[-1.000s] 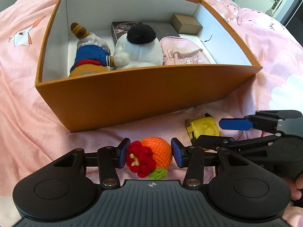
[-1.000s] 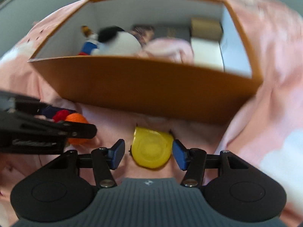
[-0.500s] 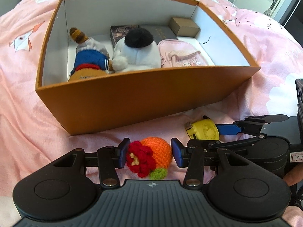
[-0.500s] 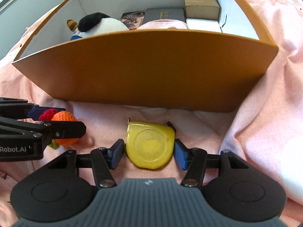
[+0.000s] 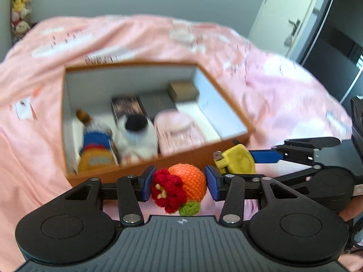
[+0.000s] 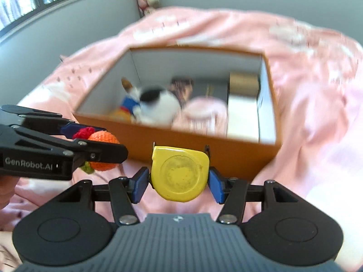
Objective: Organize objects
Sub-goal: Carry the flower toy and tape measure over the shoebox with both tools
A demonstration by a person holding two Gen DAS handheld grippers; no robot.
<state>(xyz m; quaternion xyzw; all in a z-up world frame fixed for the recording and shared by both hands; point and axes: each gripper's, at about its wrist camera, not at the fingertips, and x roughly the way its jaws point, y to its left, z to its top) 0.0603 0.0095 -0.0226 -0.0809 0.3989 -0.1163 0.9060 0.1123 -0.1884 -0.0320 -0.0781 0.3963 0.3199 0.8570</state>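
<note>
My left gripper (image 5: 179, 182) is shut on an orange crocheted toy with a red flower (image 5: 181, 184) and holds it in the air in front of the orange box (image 5: 226, 86). My right gripper (image 6: 178, 181) is shut on a yellow tape measure (image 6: 180, 173), also lifted, just before the box's near wall (image 6: 204, 146). The two grippers are side by side; the right one shows in the left wrist view (image 5: 233, 161), and the left one in the right wrist view (image 6: 95, 145). The view is blurred by motion.
The box lies on a pink bedspread (image 5: 283, 86) and holds a blue-clad plush (image 5: 96, 140), a white plush with a black top (image 5: 137, 133), a pink pouch (image 5: 179, 129), dark books (image 5: 156, 103) and a small brown box (image 5: 183, 90). A door (image 5: 292, 22) stands at the back right.
Both grippers have risen from the bed with their objects held. The box now sits lower and farther in both views, with its inside seen from above.
</note>
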